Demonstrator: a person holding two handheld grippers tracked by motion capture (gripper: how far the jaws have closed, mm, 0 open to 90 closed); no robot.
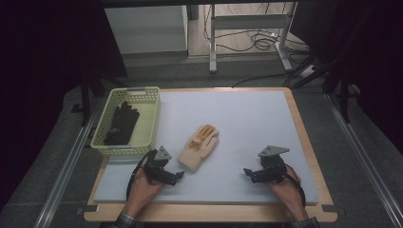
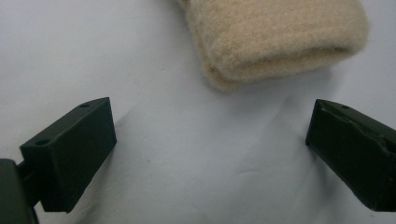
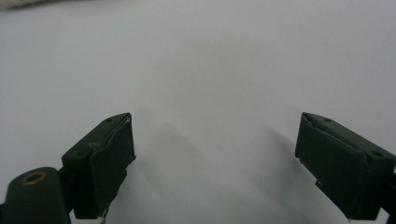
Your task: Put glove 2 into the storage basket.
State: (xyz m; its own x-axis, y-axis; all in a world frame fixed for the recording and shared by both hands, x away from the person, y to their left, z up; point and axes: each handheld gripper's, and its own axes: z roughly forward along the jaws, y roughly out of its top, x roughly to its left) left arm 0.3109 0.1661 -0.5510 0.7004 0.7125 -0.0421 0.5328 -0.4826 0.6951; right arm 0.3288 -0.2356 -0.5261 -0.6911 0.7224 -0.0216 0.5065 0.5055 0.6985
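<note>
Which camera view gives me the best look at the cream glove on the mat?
The high view: the whole cream glove lies flat there, orange-marked fingers pointing away, near the left claw. The left gripper view shows just its knitted cuff, close up and in fine detail. The right gripper view catches a pale sliver at its top-left edge.

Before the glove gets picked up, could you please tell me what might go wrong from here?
1. The left tongs stand open just short of the beige glove, at its folded cuff; closing there may catch only the top layer, so the glove could slip or unfold.
2. The yellow basket already holds a black glove, and its rim stands near the left tongs; a low carry could snag on it.
3. The right tongs, open, are well off from the glove and cannot steady it.
</note>
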